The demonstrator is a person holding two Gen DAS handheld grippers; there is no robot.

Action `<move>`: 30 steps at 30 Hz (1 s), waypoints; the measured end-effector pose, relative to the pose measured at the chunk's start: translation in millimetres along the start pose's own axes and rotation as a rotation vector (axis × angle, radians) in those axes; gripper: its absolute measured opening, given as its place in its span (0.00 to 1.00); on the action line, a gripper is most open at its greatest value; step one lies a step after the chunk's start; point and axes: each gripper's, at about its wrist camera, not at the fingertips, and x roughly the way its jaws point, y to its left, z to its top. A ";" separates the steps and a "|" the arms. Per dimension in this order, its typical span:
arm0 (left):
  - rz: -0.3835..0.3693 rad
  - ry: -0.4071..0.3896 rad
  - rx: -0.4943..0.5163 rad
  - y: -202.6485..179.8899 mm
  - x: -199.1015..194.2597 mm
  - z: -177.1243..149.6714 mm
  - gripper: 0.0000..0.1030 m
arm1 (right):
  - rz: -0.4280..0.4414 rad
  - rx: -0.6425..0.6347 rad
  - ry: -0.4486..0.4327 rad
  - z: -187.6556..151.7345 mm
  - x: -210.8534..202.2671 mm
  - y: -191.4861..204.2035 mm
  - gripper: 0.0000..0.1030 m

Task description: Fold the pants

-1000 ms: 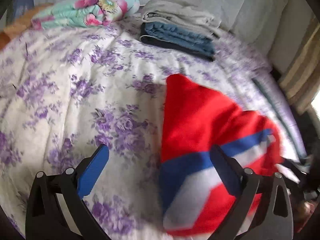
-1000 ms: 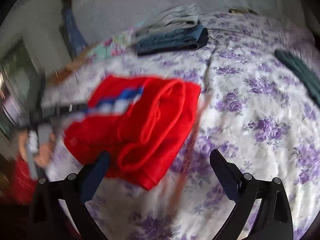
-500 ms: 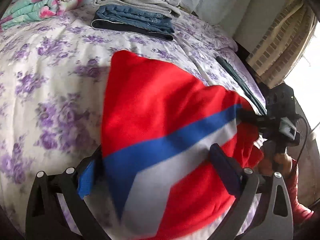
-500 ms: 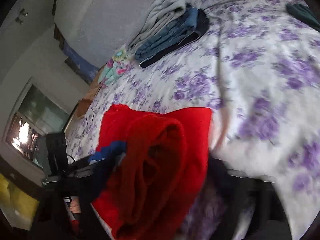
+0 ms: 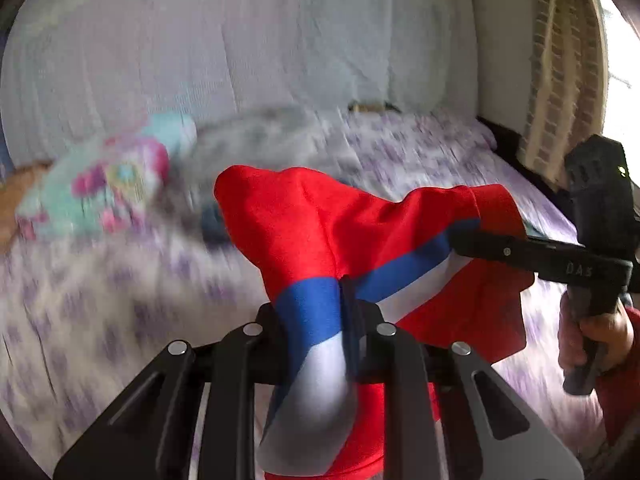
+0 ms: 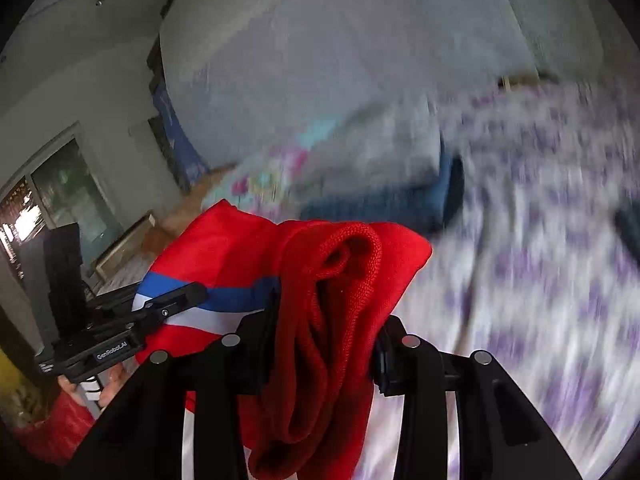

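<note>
Above the bed (image 5: 120,320), with its purple-flowered cover, the red pants (image 5: 320,232) are up in the air, stretched between both tools! Left gripper (image 5: 340,320) has its jaws closing, down to a narrow gap, and the blue and white stripe of the fabric is pinched right between them, the cloth bunching and spilling back over the black fingers. Over on the other side, the right gripper (image 6: 324,332) is closing too, at a middling width, with the thick ribbed red waistband (image 6: 344,264) stuffed between its jaws and hanging down past them. From the left wrist view you can see the right gripper (image 5: 464,240) reaching in from the right edge, its tip buried in the red cloth, a hand (image 5: 592,336) in a red sleeve wrapped round its handle. Far end of the bed, by the pale headboard (image 5: 240,60), a turquoise and pink floral bundle (image 5: 104,188) lies toward the left corner, and beside it a folded stack of clothes (image 6: 400,176), grey on top of blue. All of that is heavily blurred. Striped curtain (image 5: 560,60) at the right edge, bright light beside it.
</note>
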 end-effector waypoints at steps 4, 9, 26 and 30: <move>0.083 -0.051 0.018 25.4 33.8 83.8 0.19 | -0.049 -0.066 -0.108 77.6 28.7 1.6 0.38; 0.181 -0.105 -0.009 61.1 100.1 162.6 0.22 | -0.164 -0.171 -0.247 158.9 92.2 -3.2 0.38; 0.396 -0.063 -0.127 106.9 177.7 135.8 0.89 | -0.326 -0.174 -0.421 154.3 108.9 -46.2 0.90; 0.371 -0.070 -0.179 87.6 131.9 94.4 0.94 | -0.400 -0.158 -0.459 97.9 67.0 -32.4 0.97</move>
